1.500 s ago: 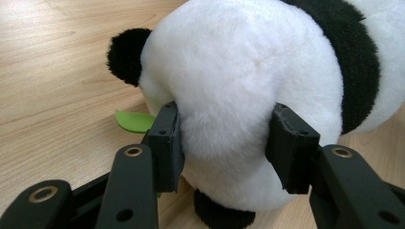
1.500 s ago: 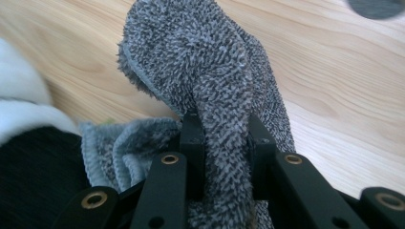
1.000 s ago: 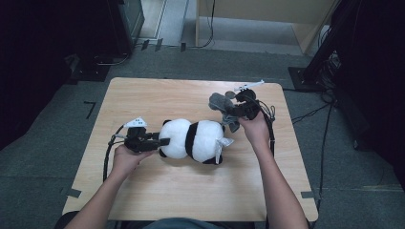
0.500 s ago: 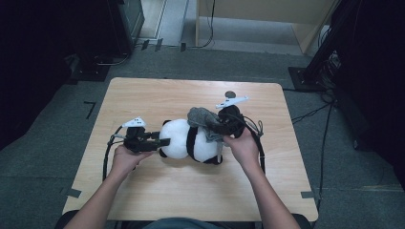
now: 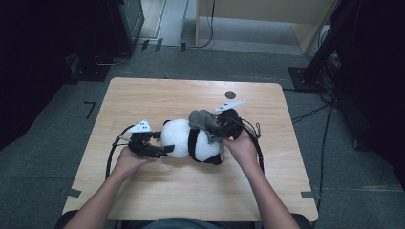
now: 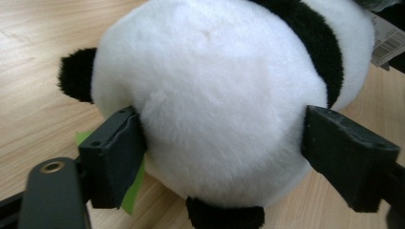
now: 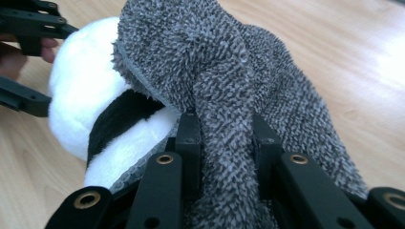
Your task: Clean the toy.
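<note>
- High view: the plush panda [image 5: 191, 140] lies on its side near the middle of the wooden table [image 5: 157, 95]. The left gripper [image 5: 162, 149] comes at it from nine o'clock, jaws either side of the white head end. The right gripper [image 5: 217, 129] sits at the panda's two o'clock, pinching a grey fuzzy cloth [image 5: 203, 119] that drapes over the panda's top. A small dark round mark [image 5: 230, 94] lies on the table at twelve o'clock, well apart.
- Left gripper view: jaws spread wide, both pads touching the panda [image 6: 215, 105], one at eight o'clock, one at four o'clock, clamping the white fur. A black ear pokes out at nine o'clock. A green tag [image 6: 131, 188] peeks out behind the left pad. A printed label [image 6: 387, 40] shows at two o'clock.
- Right gripper view: jaws drawn narrow, squeezing a fold of the grey cloth [image 7: 229, 95] between them. The cloth rests on the panda [image 7: 90, 95], which lies at nine o'clock, with the left gripper [image 7: 28, 62] at its far side.
</note>
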Demonstrator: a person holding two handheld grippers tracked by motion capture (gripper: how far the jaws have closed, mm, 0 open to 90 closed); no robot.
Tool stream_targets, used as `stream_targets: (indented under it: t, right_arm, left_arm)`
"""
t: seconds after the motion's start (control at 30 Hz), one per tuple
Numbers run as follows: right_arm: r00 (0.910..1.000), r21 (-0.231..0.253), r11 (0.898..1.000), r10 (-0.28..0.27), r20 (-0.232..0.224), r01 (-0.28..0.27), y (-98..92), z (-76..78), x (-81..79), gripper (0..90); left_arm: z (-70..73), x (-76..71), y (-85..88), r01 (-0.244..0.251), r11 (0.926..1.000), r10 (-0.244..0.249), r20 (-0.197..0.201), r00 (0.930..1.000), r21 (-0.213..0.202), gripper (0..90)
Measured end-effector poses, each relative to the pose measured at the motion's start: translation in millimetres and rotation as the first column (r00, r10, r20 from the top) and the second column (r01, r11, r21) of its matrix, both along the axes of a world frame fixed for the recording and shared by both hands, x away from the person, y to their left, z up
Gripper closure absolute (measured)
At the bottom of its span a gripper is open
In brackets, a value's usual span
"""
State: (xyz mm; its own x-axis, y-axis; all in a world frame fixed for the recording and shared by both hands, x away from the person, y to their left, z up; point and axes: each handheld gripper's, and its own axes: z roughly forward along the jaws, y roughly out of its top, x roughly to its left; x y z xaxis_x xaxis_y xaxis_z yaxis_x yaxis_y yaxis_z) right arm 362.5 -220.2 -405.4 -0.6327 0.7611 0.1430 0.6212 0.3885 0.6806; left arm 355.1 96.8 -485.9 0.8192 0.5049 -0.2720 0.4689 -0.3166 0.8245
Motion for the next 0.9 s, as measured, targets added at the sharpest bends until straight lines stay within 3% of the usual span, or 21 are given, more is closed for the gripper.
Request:
stream_targets:
  t: [0.17, 0.27, 0.33, 0.43, 0.6, 0.73, 0.9]
  right_arm:
    - [0.9997, 0.044, 0.999, -0.007, -0.024, 0.008, -3.7, -2.7, 4.0, 70.3]
    - [1.0, 0.036, 0.999, -0.008, -0.005, 0.008, -1.5, -3.2, 3.6, 68.9]
    - [0.9999, 0.025, 1.0, -0.007, 0.01, 0.007, 1.0, -3.7, 2.4, 68.7]
    - [0.9996, 0.055, 0.998, -0.028, -0.002, 0.028, -0.3, -3.5, 3.7, 70.9]
    - [0.9989, 0.07, 0.997, -0.04, 0.025, 0.038, 3.9, 14.5, 1.1, 75.0]
    - [0.999, 0.058, 0.998, 0.0, 0.045, -0.003, 22.8, 25.6, 2.9, 74.8]
    - [0.9972, 0.039, 0.998, 0.048, 0.057, -0.05, 57.0, 28.8, 10.6, 74.6]
  left_arm:
    - [-8.5, -0.4, -0.9, -0.005, 0.9997, 0.006, 0.032, 0.9995, -0.025, 14.9]
    - [-9.9, -0.2, -1.0, -0.021, 0.9996, 0.021, 0.002, 0.9998, -0.02, 15.4]
    - [-9.6, -2.2, -0.8, -0.032, 0.9994, 0.032, 0.014, 0.9994, -0.013, 22.4]
    - [-7.2, -3.8, -0.2, -0.05, 0.9987, 0.05, -0.006, 0.9987, -0.007, 34.1]
    - [-2.2, -5.4, 0.8, -0.066, 0.9977, 0.067, -0.033, 0.9972, 0.013, 42.1]
    - [-0.2, -6.2, -0.6, -0.079, 0.9968, 0.079, -0.035, 0.9962, 0.015, 42.4]
    - [1.1, -6.5, -1.3, -0.085, 0.9963, 0.085, -0.028, 0.996, 0.015, 42.3]
